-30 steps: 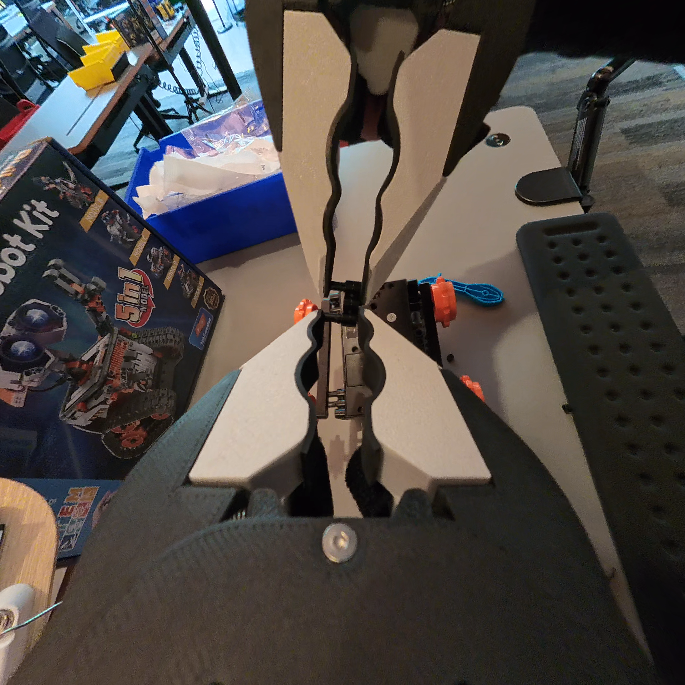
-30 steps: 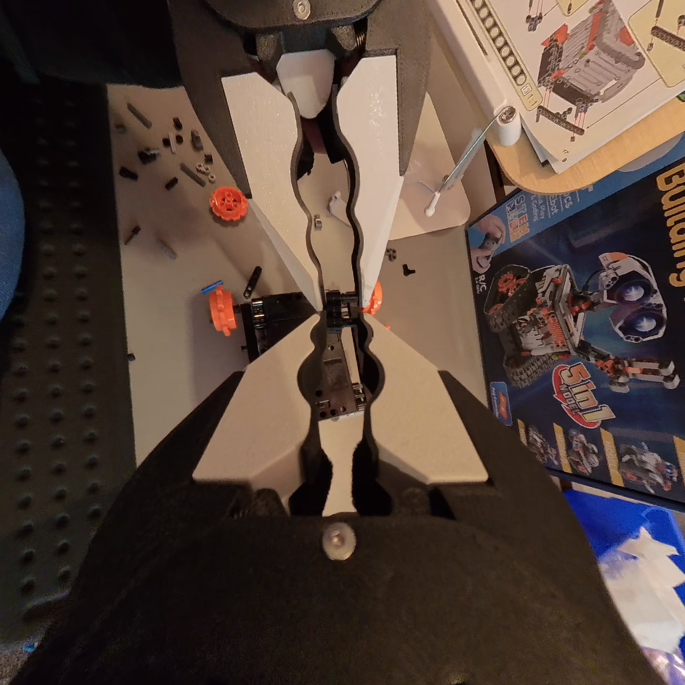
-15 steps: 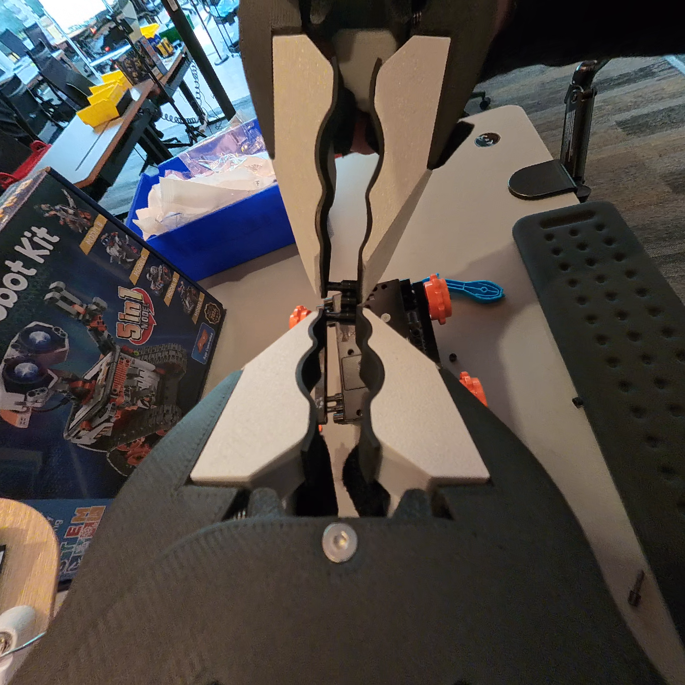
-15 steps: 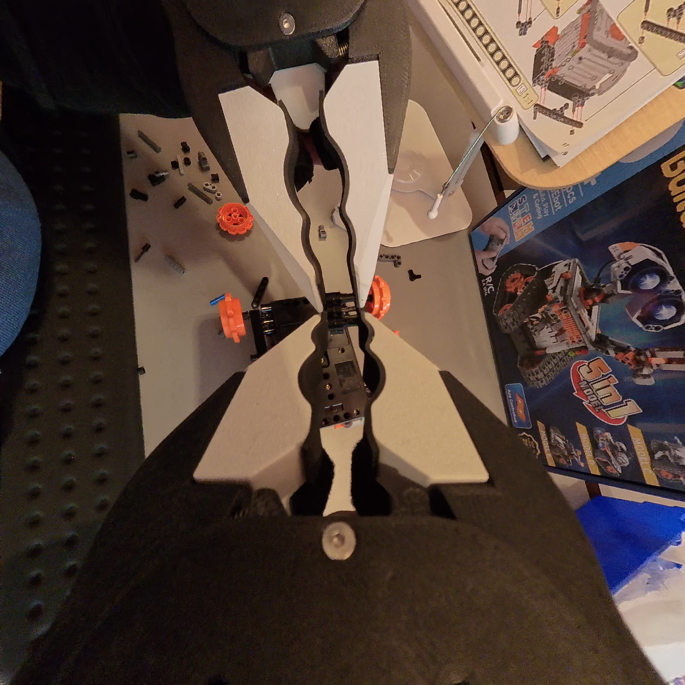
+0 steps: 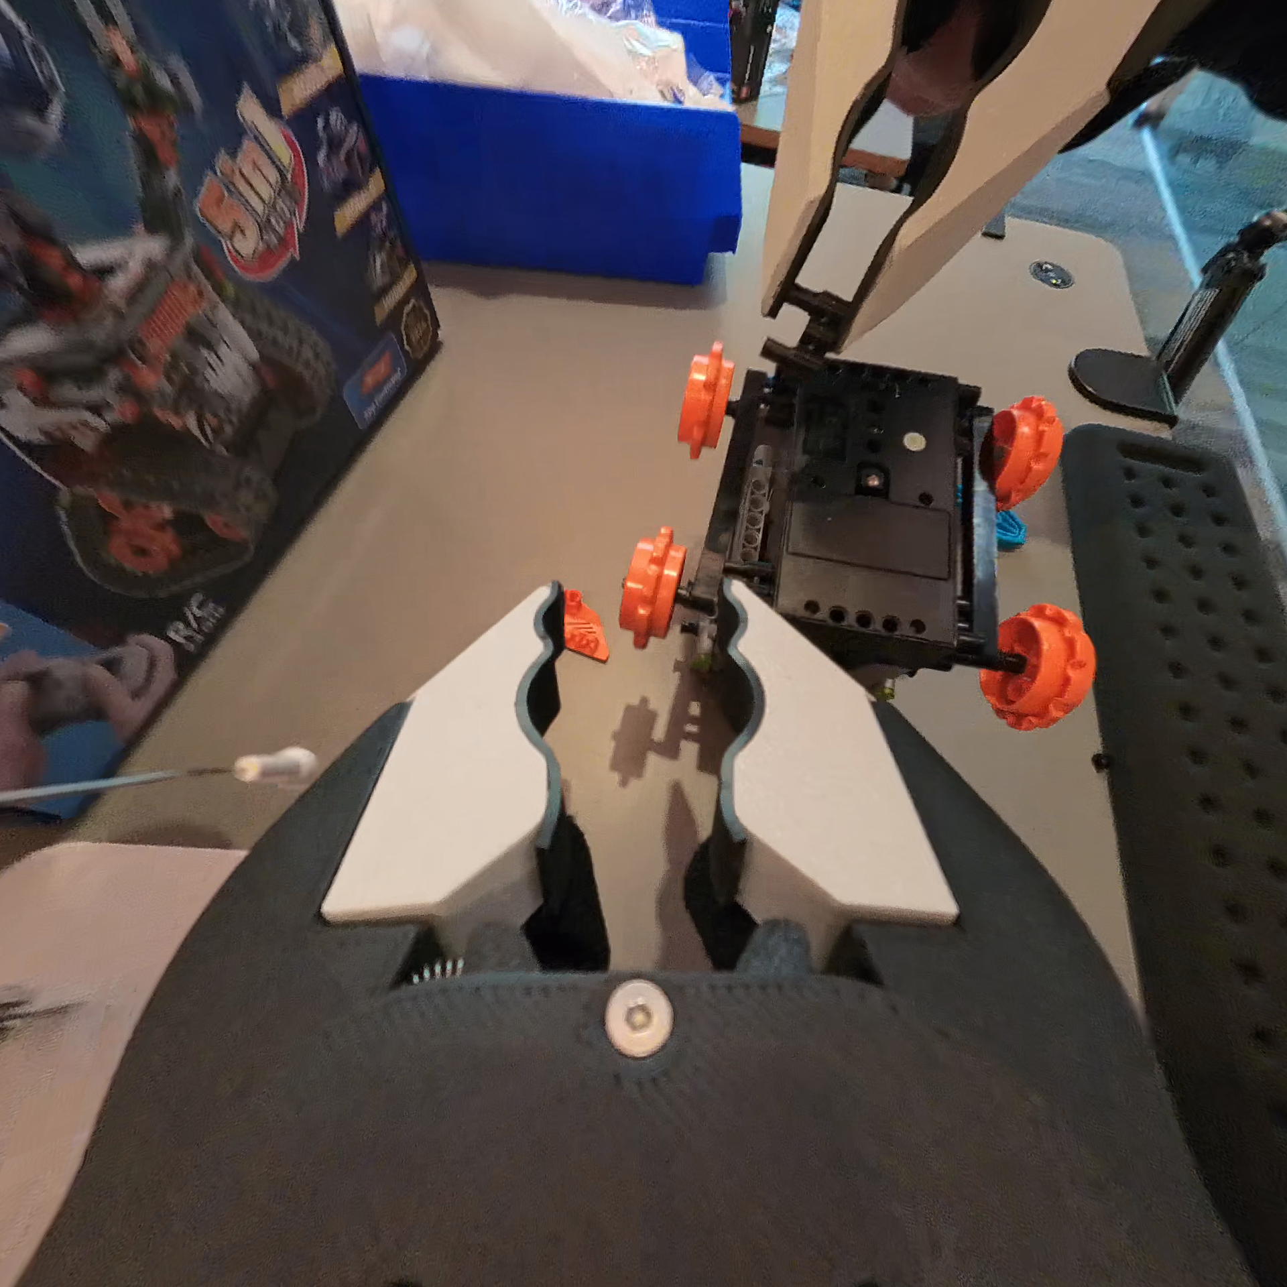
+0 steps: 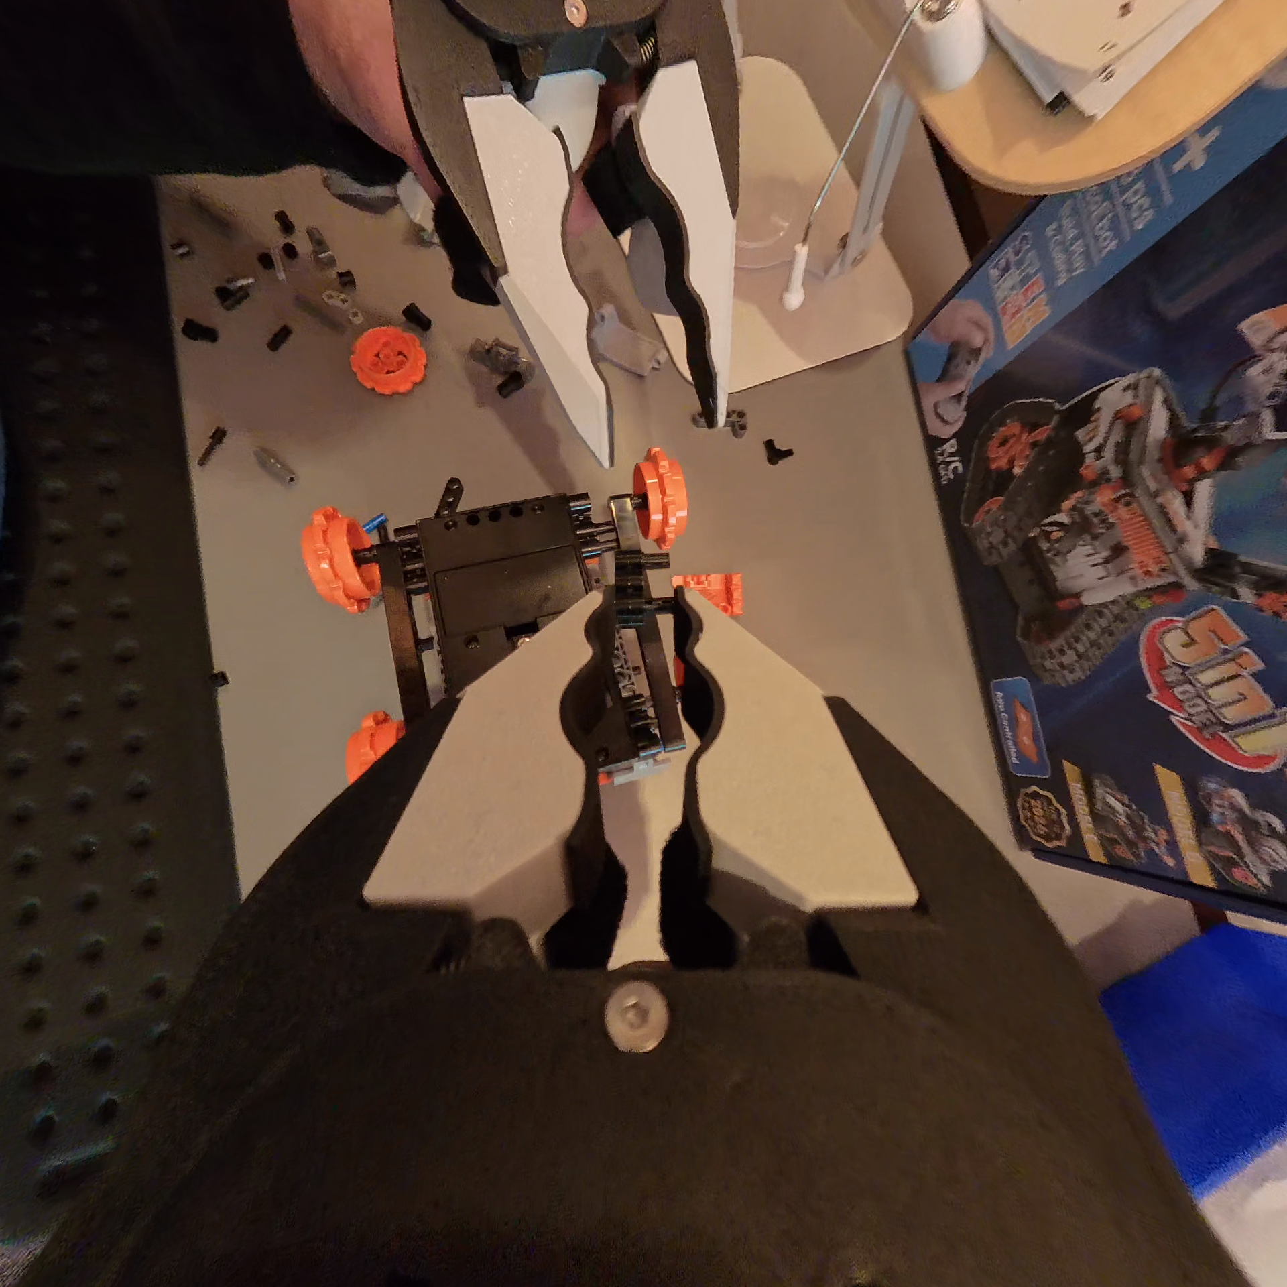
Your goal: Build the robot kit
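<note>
Black plastic with orange wheels makes up the small toy chassis (image 5: pixel 863 515) lying on the grey table (image 5: pixel 487 501), between the two grippers. The left gripper (image 5: pixel 641 613) has its fingers spread wide and grips nothing; its right finger tip lies just beside the near corner of the chassis, by one orange wheel (image 5: pixel 651 588), and a small orange wedge piece (image 5: pixel 585 627) sits at the tip of its left finger. The right gripper (image 6: pixel 637 606) is closed on a black beam piece (image 6: pixel 637 668) at the side of the chassis, and in the left wrist view its tips pinch that piece at the far corner. Whether the chassis rests fully on the table or is partly lifted cannot be told.

In the right wrist view a loose orange wheel (image 6: pixel 386 361) lies near a scatter of small black and grey pins (image 6: pixel 278 278) on the table, well apart from the chassis. A dark blue toy box (image 5: pixel 174 313) with a printed robot picture lies to the left side of the table, with a blue bin (image 5: pixel 557 188) of clear bags behind it. A black dimpled mat (image 5: pixel 1184 696) runs along the opposite edge. A white stand base (image 6: pixel 801 278) with a thin wire arm sits near the box, under a wooden board (image 6: pixel 1044 132) carrying printed sheets.
</note>
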### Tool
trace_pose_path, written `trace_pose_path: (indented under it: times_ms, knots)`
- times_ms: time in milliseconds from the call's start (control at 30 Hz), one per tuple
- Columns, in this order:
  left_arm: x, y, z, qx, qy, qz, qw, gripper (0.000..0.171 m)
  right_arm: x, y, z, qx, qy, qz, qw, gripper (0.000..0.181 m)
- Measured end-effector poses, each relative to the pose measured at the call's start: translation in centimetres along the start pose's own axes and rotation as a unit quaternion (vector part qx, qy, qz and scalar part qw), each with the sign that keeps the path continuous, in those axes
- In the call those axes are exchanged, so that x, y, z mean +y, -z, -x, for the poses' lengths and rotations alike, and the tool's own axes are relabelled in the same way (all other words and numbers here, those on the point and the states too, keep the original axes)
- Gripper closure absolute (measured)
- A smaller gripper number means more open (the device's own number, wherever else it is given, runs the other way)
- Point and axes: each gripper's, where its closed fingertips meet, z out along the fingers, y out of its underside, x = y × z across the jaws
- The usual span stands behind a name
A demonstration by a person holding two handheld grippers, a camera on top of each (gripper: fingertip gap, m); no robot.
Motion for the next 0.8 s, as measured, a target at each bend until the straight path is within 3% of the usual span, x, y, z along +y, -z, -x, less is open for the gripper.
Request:
trace_pose_path:
  times_ms: [267,533,800]
  knots:
    - [1.1,-0.7,-0.1,0.033,0.064,-0.043,0.996,0.131,0.9,-1.7,0.3,-0.083,-0.056,-0.009,0.995,0.169]
    - [2.7,-1.6,-1.2,0.119,0.152,-0.088,0.977,0.149,2.5,-3.1,0.7,-0.090,-0.039,0.031,0.995,0.168]
    - [1.6,-1.5,-1.8,0.208,0.248,-0.143,0.935,0.137,2.6,-3.0,1.0,-0.104,-0.038,0.038,0.993,0.168]
